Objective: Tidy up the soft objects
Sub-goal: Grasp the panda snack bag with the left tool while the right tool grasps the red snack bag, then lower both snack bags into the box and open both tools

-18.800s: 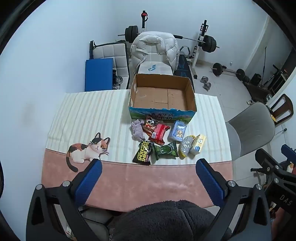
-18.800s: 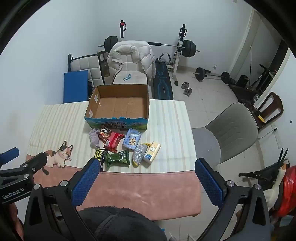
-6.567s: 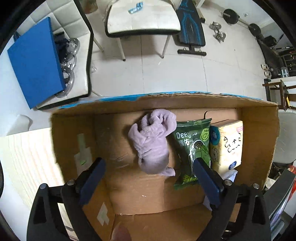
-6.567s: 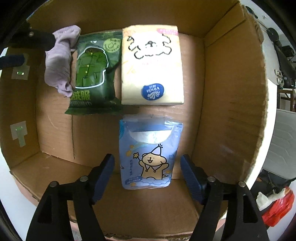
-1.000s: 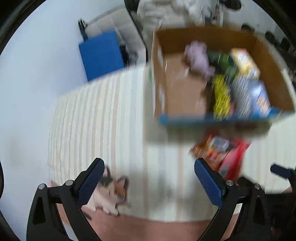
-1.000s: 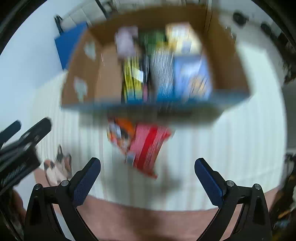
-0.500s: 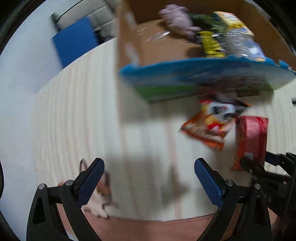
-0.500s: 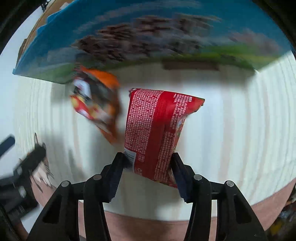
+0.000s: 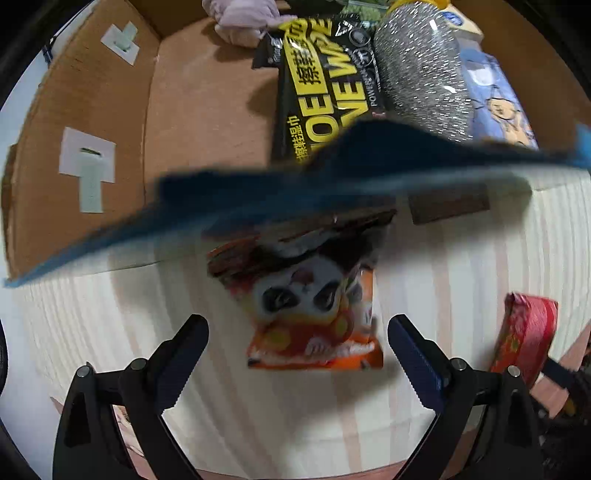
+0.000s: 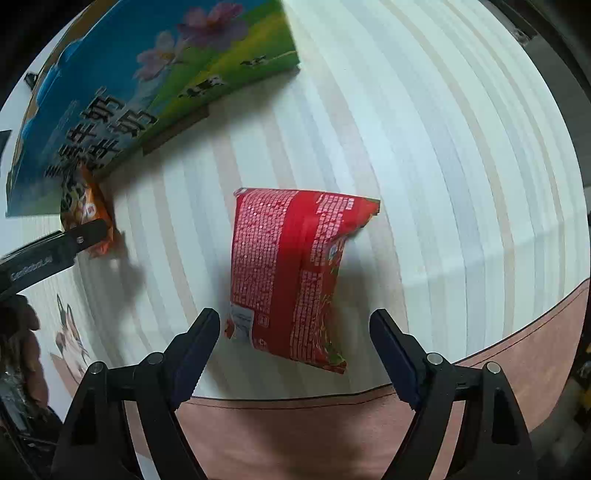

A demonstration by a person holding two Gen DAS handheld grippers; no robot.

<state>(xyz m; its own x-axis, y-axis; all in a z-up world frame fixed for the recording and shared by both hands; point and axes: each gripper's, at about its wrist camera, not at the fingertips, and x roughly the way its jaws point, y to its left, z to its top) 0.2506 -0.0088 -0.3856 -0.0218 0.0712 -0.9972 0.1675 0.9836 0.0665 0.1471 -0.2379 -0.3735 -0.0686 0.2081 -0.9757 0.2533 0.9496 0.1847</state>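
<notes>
An orange snack bag lies on the striped cloth against the front of the cardboard box. My left gripper points straight down over the bag. Its jaws are closing, still wide of the bag on both sides. The red packet lies between the fingers of my right gripper. Those jaws are opening and the pads stand clear of the packet. The same red packet shows at the right edge of the left wrist view. Inside the box lie a purple cloth, black-and-yellow wipes, a silver pack and a blue pack.
The box's printed front wall rises just behind both packets. The orange bag sits under it, with the left gripper's arm beside it. A cat picture marks the cloth near the pink table edge.
Half a second ago my right gripper was shut on the red packet; now its jaws stand apart from it. My left gripper has come down close over the orange bag.
</notes>
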